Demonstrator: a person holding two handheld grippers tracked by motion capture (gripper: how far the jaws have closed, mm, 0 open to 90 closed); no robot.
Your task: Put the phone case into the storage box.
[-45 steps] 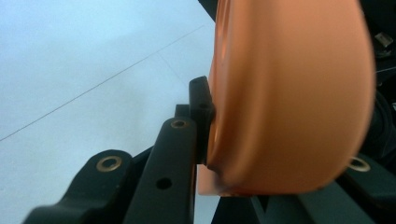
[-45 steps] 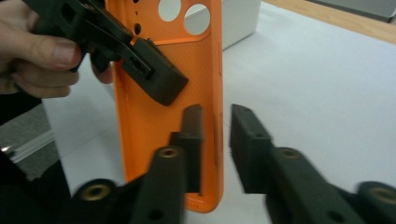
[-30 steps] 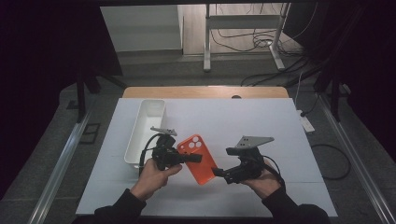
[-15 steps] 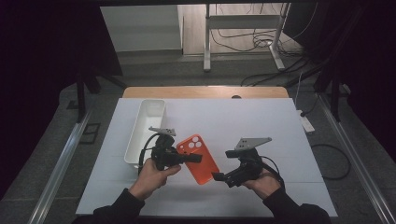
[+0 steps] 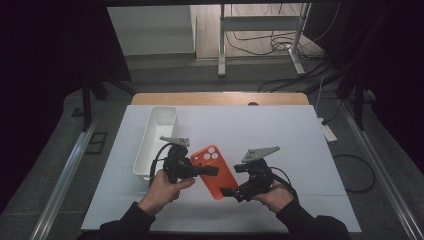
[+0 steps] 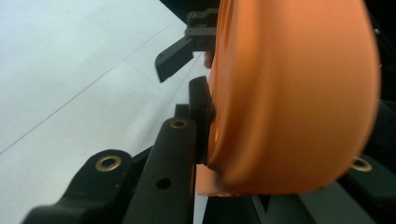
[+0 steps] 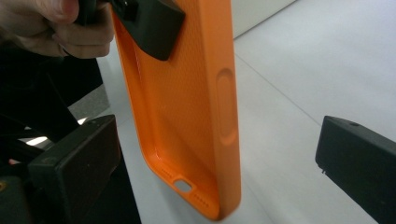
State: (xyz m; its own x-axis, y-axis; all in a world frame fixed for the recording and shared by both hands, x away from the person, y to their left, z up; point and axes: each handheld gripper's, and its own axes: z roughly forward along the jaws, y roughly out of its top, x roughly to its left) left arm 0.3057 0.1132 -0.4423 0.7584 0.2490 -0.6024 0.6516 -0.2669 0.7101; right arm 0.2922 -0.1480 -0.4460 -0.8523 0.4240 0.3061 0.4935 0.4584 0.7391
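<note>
While the high view shows the orange phone case above the white table, the right gripper view reveals its hollow inside. Left gripper clamps its side; right gripper stands open around its lower end.

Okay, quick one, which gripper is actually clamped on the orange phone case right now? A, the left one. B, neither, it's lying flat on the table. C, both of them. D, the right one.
A: the left gripper has its jaws pressed on the orange phone case, while in the right gripper view the right gripper has its jaws spread apart on either side of the case's lower end, not touching it.
</note>
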